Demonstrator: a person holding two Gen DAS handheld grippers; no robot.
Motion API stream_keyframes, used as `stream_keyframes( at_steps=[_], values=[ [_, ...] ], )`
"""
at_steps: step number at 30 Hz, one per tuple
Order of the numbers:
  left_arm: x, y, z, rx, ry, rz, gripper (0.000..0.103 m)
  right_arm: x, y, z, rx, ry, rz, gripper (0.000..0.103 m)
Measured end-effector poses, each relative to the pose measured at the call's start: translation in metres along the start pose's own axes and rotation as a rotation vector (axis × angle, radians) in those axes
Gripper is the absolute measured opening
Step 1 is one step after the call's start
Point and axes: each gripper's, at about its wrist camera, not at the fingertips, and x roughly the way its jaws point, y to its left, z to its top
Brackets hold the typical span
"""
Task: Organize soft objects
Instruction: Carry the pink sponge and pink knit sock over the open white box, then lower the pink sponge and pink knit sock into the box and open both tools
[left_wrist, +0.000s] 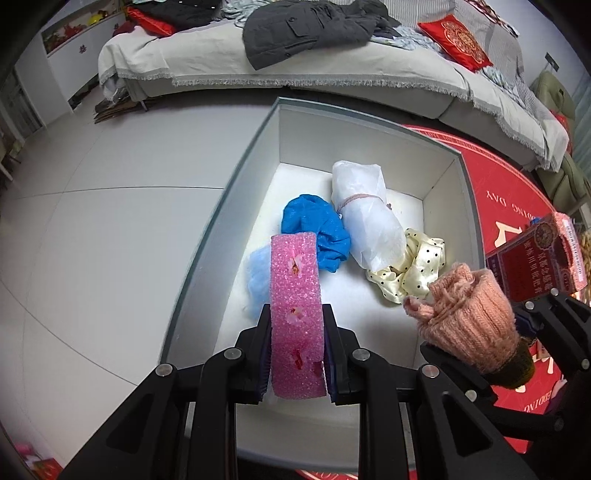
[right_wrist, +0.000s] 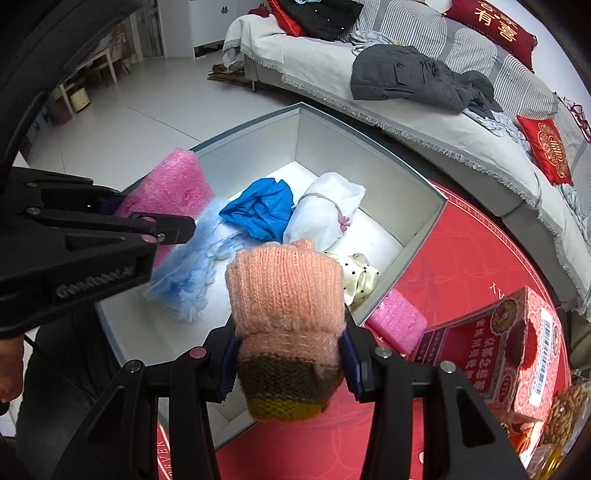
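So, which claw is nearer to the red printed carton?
Right. The right claw, shut on the knit glove, is just beside the red printed carton; the left claw, holding pink foam, is across the box.

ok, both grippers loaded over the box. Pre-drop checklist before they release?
1. Left gripper jaws shut on the pink foam block: ok.
2. Right gripper jaws shut on the peach knitted glove: ok.
3. Foam block above the open grey box: ok.
4. Glove inside the box rim: cannot tell, it hangs near the edge.
5. Bare floor left in the box beside the blue plastic bag and white tied bundle: ok.
6. Second pink foam block outside the box: not ok.
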Motion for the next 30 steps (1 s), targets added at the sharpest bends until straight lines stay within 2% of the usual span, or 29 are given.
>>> stream_keyframes(
  at_steps=[12,25,30],
  values=[
    [0.018,-0.002,0.002,0.039,0.044,0.016,0.024,0.007,0.008,0.001,-0.023,0.012,0.016,0.05],
    [0.01,-0.012,-0.005,0.089,0.02,0.045,0.024,0.007,0.029,-0.003,-0.093,0.004,0.043,0.05],
    [0.01,-0.012,-0.004,0.094,0.019,0.041,0.024,0.007,0.027,-0.002,-0.082,0.006,0.052,0.05]
  ],
)
